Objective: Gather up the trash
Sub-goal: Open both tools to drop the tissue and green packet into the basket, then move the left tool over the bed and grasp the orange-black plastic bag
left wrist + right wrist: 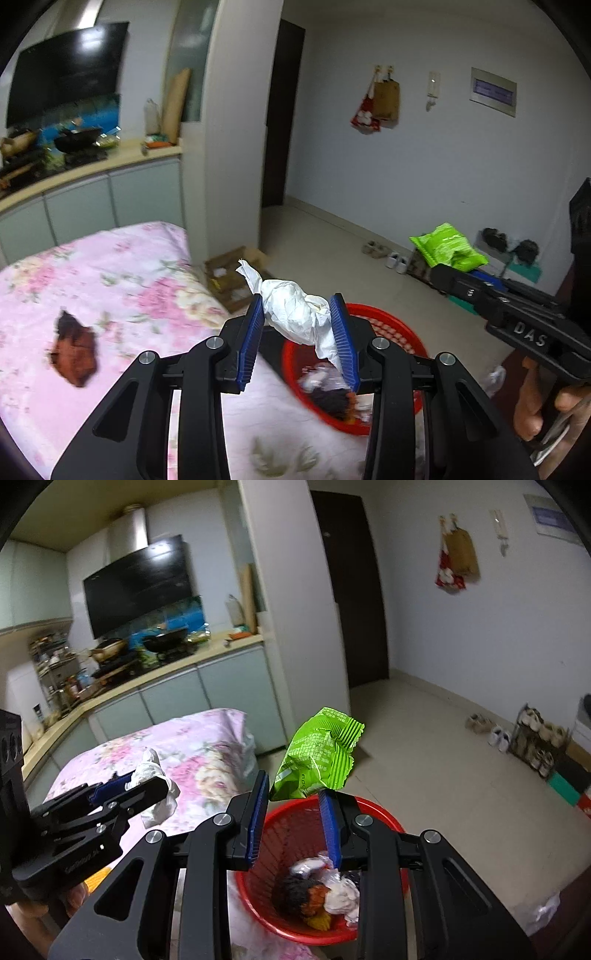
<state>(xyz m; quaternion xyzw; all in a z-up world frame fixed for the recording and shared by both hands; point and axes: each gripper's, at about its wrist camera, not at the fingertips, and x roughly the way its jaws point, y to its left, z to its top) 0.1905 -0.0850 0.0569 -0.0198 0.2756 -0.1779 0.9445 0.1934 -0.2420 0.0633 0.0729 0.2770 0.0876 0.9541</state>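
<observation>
My left gripper [297,314] is shut on a crumpled white paper wad [295,310], held in the air past the table's corner and over the near rim of the red basket [391,321]. My right gripper [293,788] is shut on the lower edge of a crinkled green snack wrapper [317,753], above the red basket [373,806]. The basket sits on the floor by the table and holds several scraps, dark, orange, yellow and white. A brown scrap [75,350] lies on the pink floral tablecloth [129,266]. The two grippers are side by side, each visible in the other's view.
An open cardboard box [229,277] stands on the floor beyond the table corner. Shoes [498,738] and a shoe rack [539,742] line the far wall. A clear plastic bag [546,912] lies right of the basket. Kitchen cabinets [177,698] stand behind the table.
</observation>
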